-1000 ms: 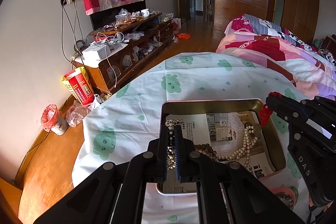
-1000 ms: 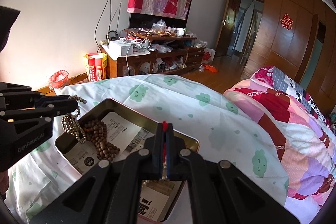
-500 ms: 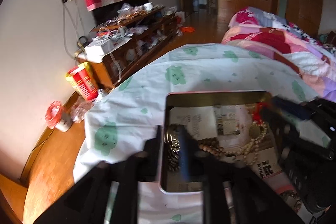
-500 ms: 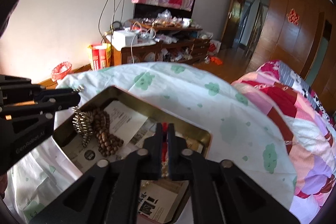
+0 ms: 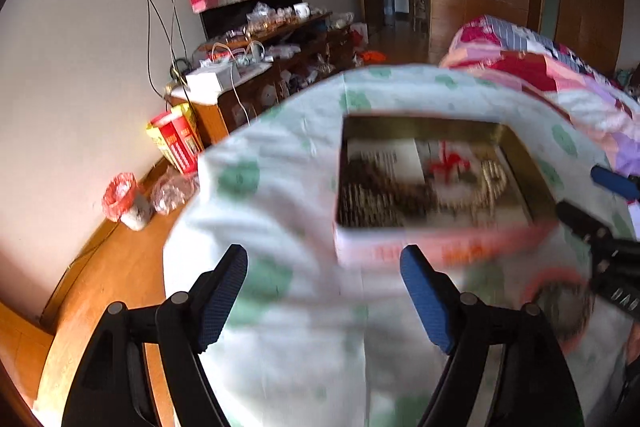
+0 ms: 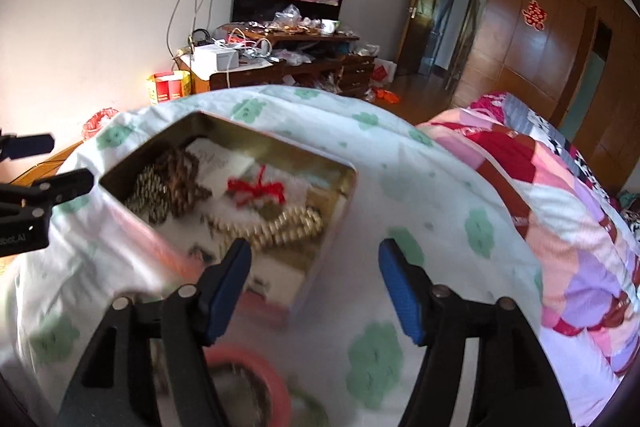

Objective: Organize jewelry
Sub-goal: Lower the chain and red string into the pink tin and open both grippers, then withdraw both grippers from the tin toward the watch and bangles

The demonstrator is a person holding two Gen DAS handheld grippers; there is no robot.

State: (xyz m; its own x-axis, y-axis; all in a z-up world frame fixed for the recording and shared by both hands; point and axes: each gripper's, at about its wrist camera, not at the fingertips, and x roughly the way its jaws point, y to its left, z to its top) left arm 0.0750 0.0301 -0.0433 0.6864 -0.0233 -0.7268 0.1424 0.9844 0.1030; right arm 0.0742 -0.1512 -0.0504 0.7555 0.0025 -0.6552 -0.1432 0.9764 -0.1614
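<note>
An open gold-lined tin (image 5: 368,247) (image 6: 280,149) lies on the cloud-print sheet. It holds brown wooden beads (image 6: 180,179), a pale bead chain (image 6: 150,201), a red knotted charm (image 6: 256,189) (image 5: 448,163) and a pearl necklace (image 6: 288,227) (image 5: 490,183). My left gripper (image 5: 324,267) (image 6: 52,165) hangs off the tin's near left corner, jaws opening with nothing between them. My right gripper (image 6: 316,259) (image 5: 596,203) sits at the tin's near right corner, jaws also opening and empty. The view is motion-blurred.
A pink-rimmed round dish (image 6: 256,375) (image 5: 560,303) sits just in front of the tin. A patchwork quilt (image 6: 560,195) is heaped to the right. The bed's edge drops to wooden floor (image 5: 100,287) on the left; a cluttered TV cabinet (image 6: 280,63) stands against the far wall.
Both grippers went from shut on jewellery over the tin to wide open. The bead chain and red charm now lie in the tin. Both grippers drew back toward its near side.
</note>
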